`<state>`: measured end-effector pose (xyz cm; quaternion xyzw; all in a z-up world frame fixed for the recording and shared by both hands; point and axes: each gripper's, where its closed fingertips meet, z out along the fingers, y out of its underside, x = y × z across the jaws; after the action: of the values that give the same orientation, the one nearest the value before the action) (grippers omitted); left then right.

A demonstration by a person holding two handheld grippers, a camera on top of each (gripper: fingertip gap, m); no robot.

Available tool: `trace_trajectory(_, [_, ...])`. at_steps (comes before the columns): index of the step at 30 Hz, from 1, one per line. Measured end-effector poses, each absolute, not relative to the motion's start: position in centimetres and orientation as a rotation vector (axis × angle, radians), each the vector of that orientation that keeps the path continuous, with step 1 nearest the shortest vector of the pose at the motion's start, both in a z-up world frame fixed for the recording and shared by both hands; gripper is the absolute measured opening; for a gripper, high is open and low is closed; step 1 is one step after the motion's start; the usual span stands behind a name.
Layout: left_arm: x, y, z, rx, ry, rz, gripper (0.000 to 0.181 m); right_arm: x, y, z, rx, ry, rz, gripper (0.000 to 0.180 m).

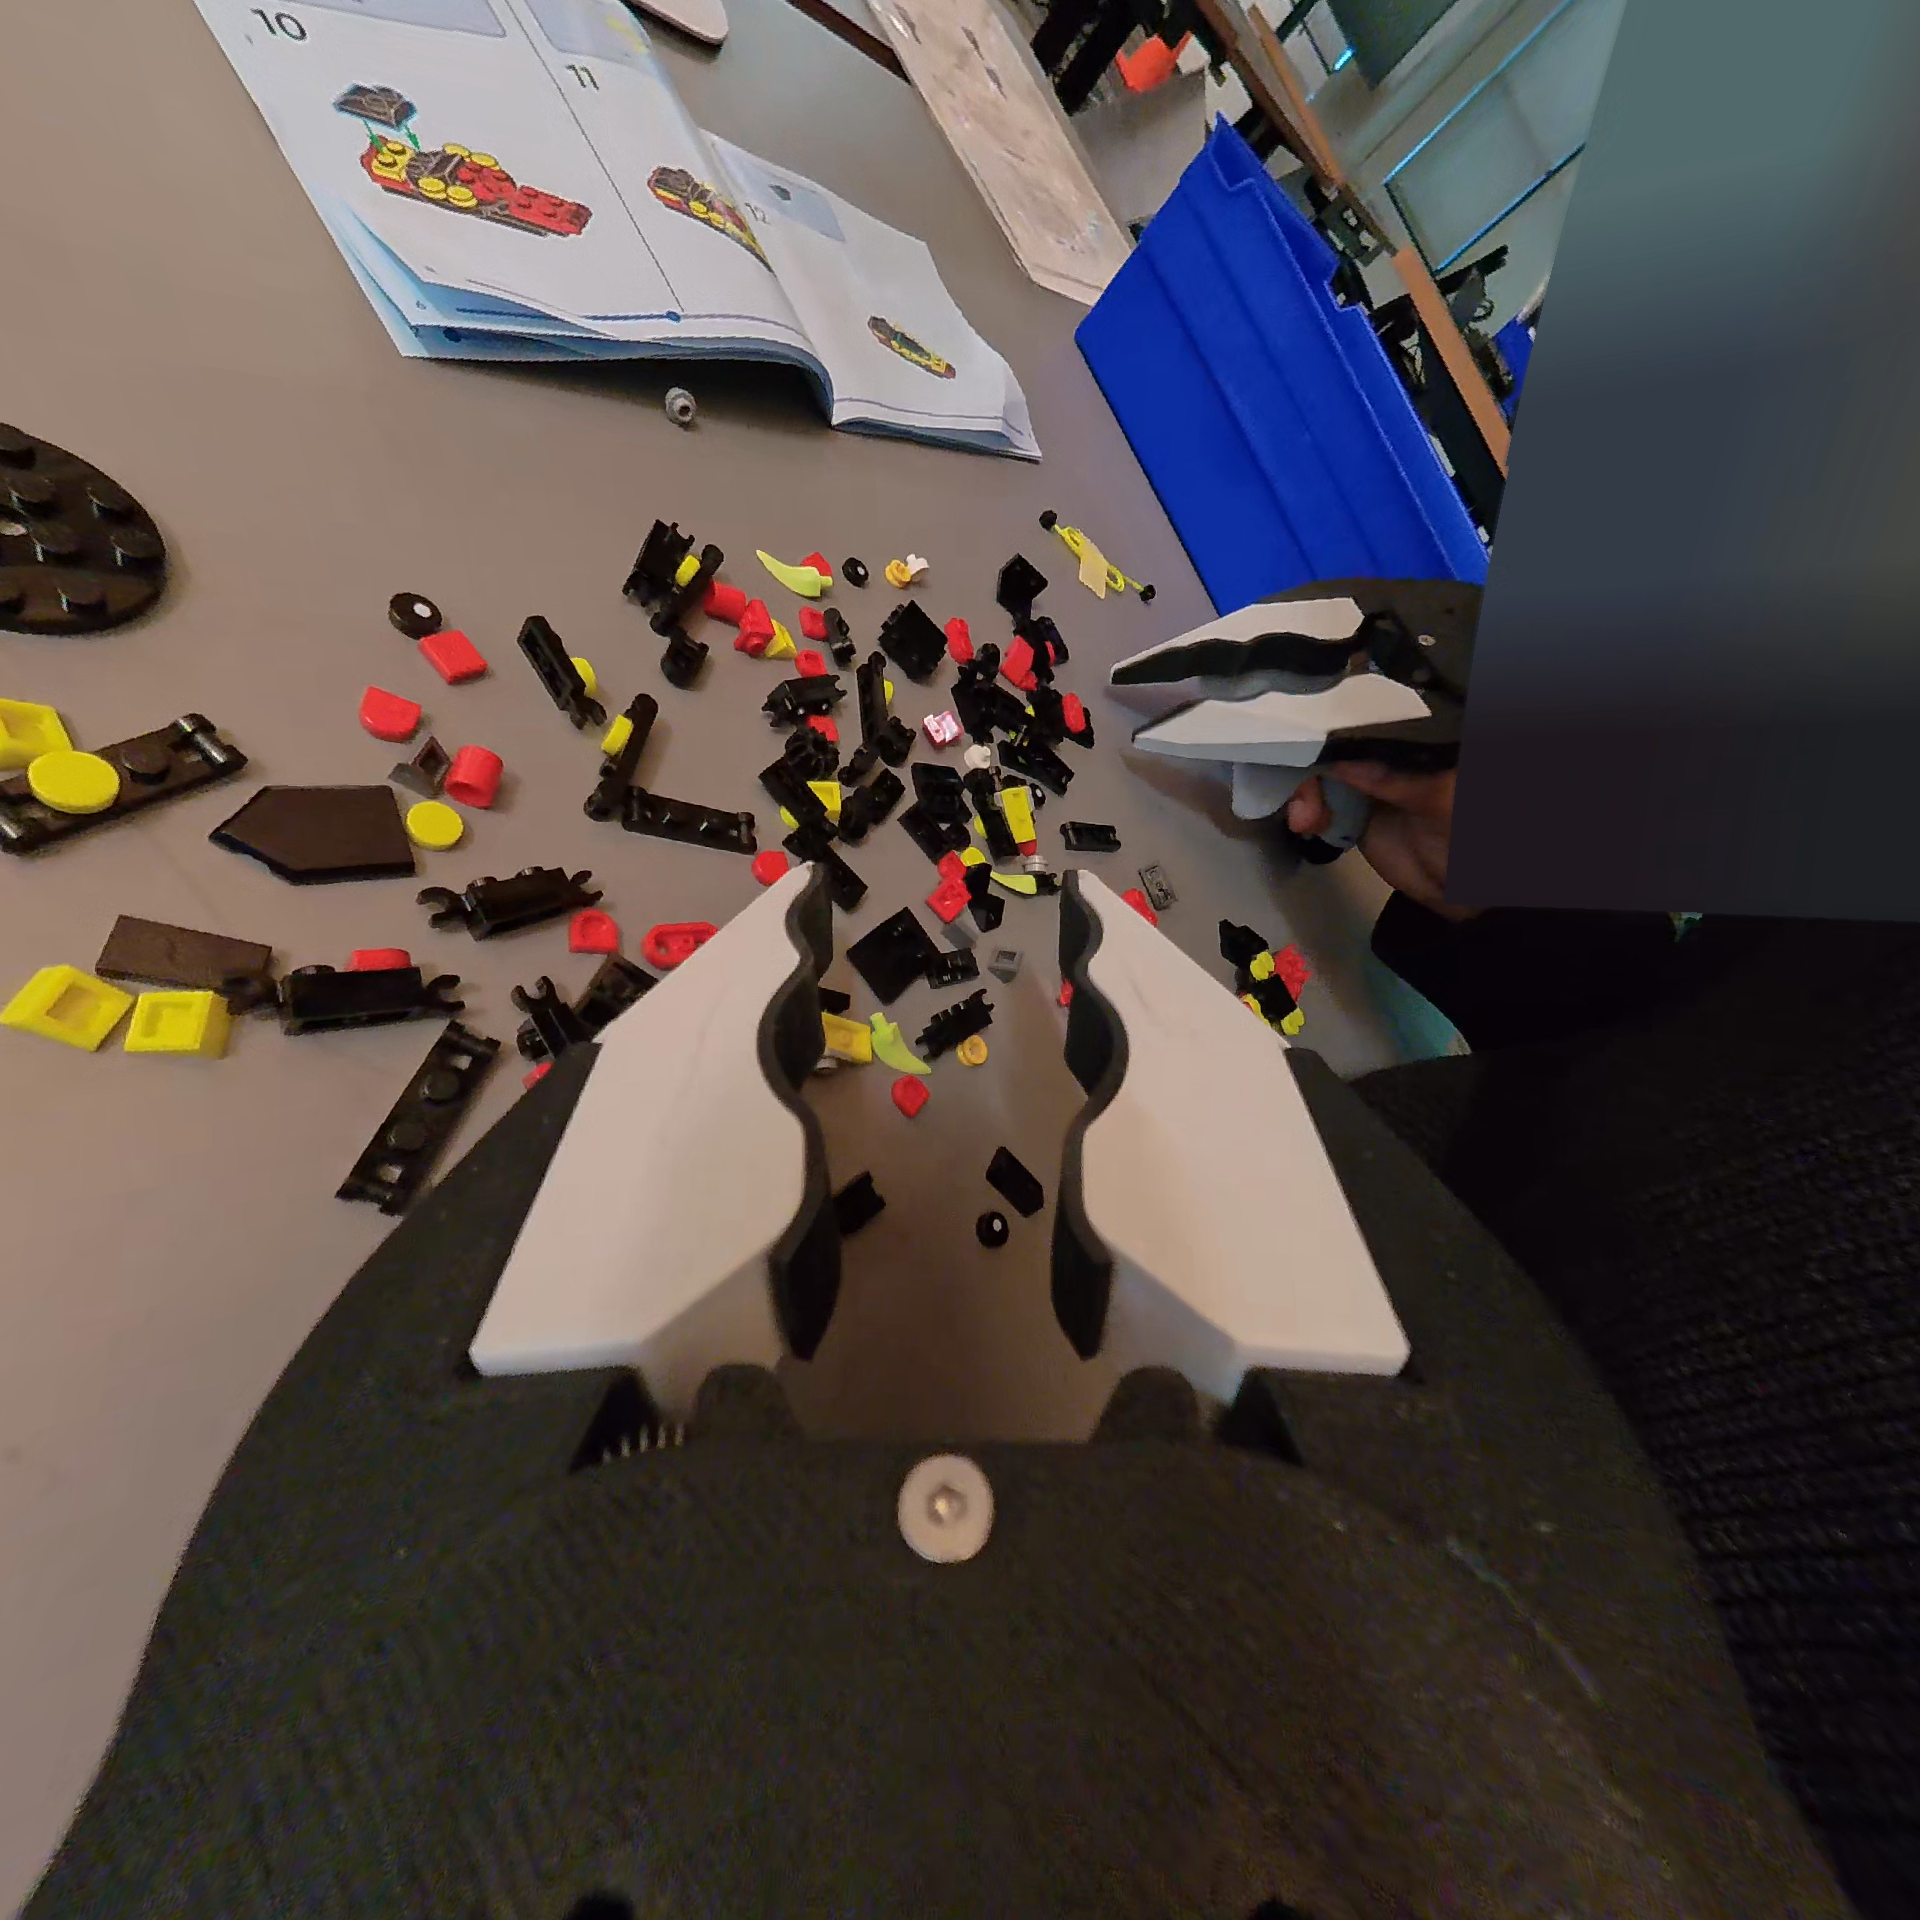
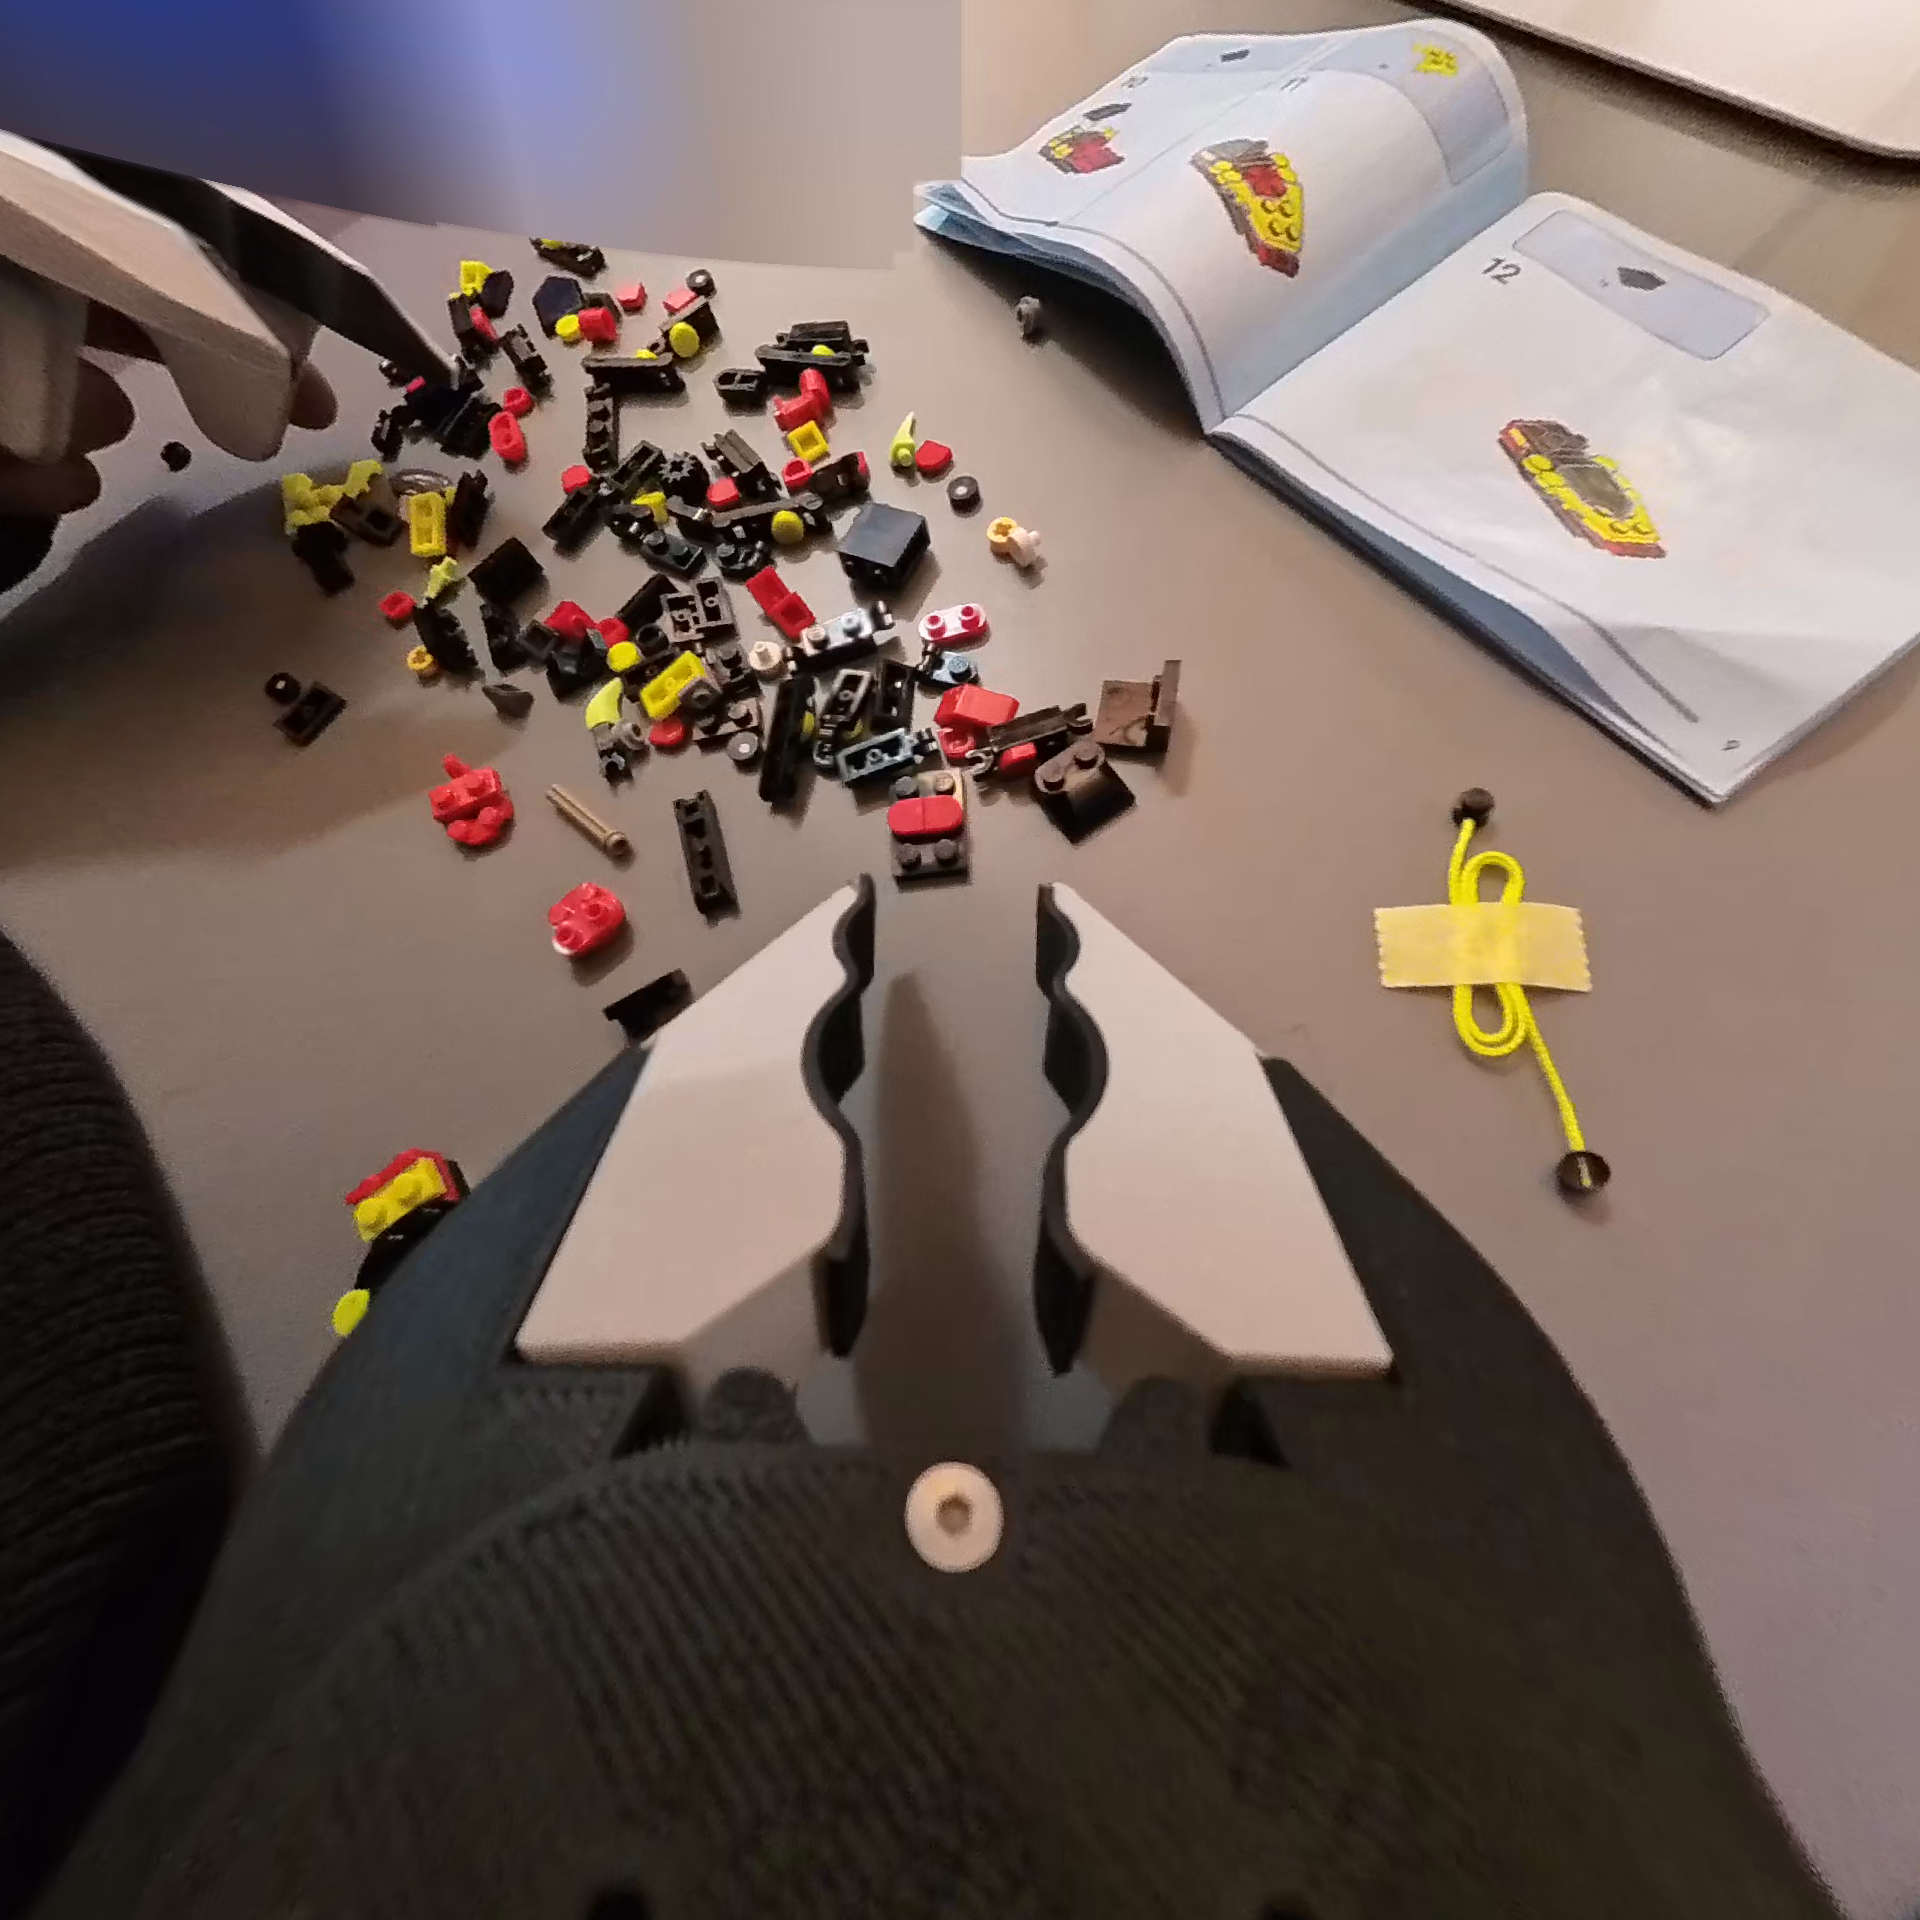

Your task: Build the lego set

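1. Loosely, the lego pieces (image 2: 727, 582) lie in one scatter of small black, red and yellow parts on the grey bench (image 2: 1299, 831), too many to count.
2. One open booklet (image 1: 623, 208) lies at the far side of the scatter, with one small grey stud (image 1: 680, 405) just beside its near edge.
3. One yellow cord (image 2: 1496, 977) with a black end at each tip, taped across the middle, lies apart from the scatter.
4. Left of the scatter, in the left wrist view: one round black plate (image 1: 62, 540), one dark pointed tile (image 1: 322, 831), two yellow sloped pieces (image 1: 125, 1013) side by side.
5. One blue bin (image 1: 1278, 374) stands past the bench edge.
6. Left gripper (image 1: 945, 894): fingers (image 1: 686, 1143) wide apart and empty, tips over the near edge of the scatter.
7. Right gripper (image 2: 954, 899): fingers (image 2: 1174, 1164) wide apart, empty, over bare bench just short of the pieces.
8. One small red, yellow and black assembly (image 2: 400, 1205) sits beside the right gripper's body.
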<state>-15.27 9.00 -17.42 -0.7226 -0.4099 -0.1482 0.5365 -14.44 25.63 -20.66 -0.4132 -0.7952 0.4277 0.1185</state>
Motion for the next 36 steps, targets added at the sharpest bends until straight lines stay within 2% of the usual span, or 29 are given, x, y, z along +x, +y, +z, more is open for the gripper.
trace_trajectory(13, [-15.5, 9.0, -17.2, -1.698, -0.982, -0.353, 0.041, -17.0, 26.1, -20.8, -1.154, -2.246, 1.105, 0.029])
trace_trajectory(16, [-15.6, 8.9, -17.1, -1.689, -0.984, -0.354, 0.041, -17.3, 25.4, -20.6, -1.168, -2.275, 1.173, 0.036])
trace_trajectory(36, [-15.4, 9.0, -17.4, -1.72, -0.974, -0.333, 0.041, -17.6, 25.0, -21.4, -1.149, -2.348, 1.137, 0.025])
